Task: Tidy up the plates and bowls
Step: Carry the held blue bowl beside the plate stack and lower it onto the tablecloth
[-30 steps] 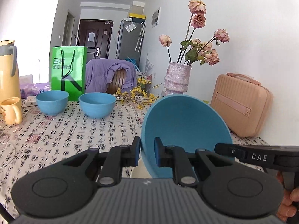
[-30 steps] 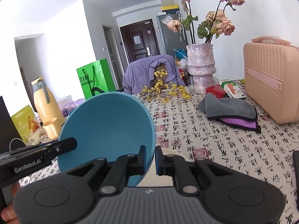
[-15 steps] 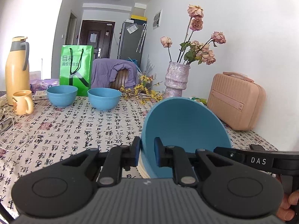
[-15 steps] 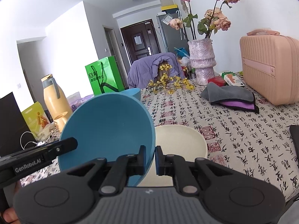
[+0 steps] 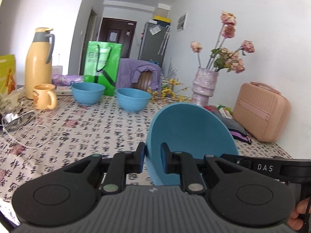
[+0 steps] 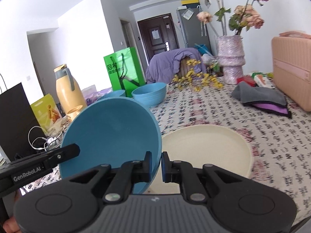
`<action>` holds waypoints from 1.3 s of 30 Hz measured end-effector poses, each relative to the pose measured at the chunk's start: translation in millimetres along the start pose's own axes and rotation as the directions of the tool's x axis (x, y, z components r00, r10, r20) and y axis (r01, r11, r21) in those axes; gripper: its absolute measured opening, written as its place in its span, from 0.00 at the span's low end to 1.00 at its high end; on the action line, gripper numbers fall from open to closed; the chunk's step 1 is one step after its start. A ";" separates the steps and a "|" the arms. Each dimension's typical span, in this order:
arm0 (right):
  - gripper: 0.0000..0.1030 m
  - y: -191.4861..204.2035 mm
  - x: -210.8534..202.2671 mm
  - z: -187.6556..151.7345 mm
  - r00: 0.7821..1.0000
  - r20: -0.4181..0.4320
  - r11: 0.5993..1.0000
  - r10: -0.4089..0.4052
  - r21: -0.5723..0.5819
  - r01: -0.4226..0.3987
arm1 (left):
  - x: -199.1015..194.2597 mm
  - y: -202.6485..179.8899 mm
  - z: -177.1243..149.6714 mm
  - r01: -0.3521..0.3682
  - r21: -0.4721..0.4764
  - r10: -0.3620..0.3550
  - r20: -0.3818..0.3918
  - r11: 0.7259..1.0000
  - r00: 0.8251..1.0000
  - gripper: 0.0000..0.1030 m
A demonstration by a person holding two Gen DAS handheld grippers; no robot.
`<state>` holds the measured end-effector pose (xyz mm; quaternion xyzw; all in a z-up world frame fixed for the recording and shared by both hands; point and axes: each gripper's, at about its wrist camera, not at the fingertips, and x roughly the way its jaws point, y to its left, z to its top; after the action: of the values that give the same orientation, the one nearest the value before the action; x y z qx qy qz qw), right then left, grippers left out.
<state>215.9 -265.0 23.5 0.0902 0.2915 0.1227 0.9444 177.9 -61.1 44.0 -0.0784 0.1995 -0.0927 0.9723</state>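
Both grippers pinch opposite rims of one blue bowl (image 5: 191,136), held tilted above the table. My left gripper (image 5: 152,158) is shut on its left rim; my right gripper (image 6: 156,163) is shut on its right rim, and the bowl (image 6: 110,136) fills the left of the right wrist view. A cream plate (image 6: 206,151) lies on the patterned tablecloth just right of the held bowl. Two more blue bowls (image 5: 88,95) (image 5: 133,101) stand side by side at the far side of the table; one also shows in the right wrist view (image 6: 150,95).
A yellow mug (image 5: 44,97) and yellow thermos (image 5: 38,62) stand far left, with a green bag (image 5: 103,66) behind the bowls. A vase of roses (image 5: 204,85), a pink case (image 5: 260,114) and folded cloths (image 6: 260,99) are to the right. Cables (image 5: 21,124) lie left.
Both grippers have lifted the blue bowl up and leftward off the cream plate. The plate now lies uncovered in the right wrist view and has left the left wrist view.
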 end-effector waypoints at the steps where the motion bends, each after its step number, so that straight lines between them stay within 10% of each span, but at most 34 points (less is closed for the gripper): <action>1: 0.10 4.4 4.7 -0.4 1.000 -0.009 1.000 0.006 -0.003 -0.006 | -0.1 5.2 -0.1 -0.009 -0.006 0.009 -0.001 1.000 1.000 0.16; 39: 0.16 79.1 109.3 -4.1 0.984 -0.165 0.998 0.065 0.004 -0.065 | 41.7 116.8 -2.4 -0.081 -0.145 0.066 -0.102 0.986 0.993 0.26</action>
<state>286.8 -158.0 -18.4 0.0884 0.3656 0.1609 0.9125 232.0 43.1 4.0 -0.1386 0.2557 -0.0454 0.9557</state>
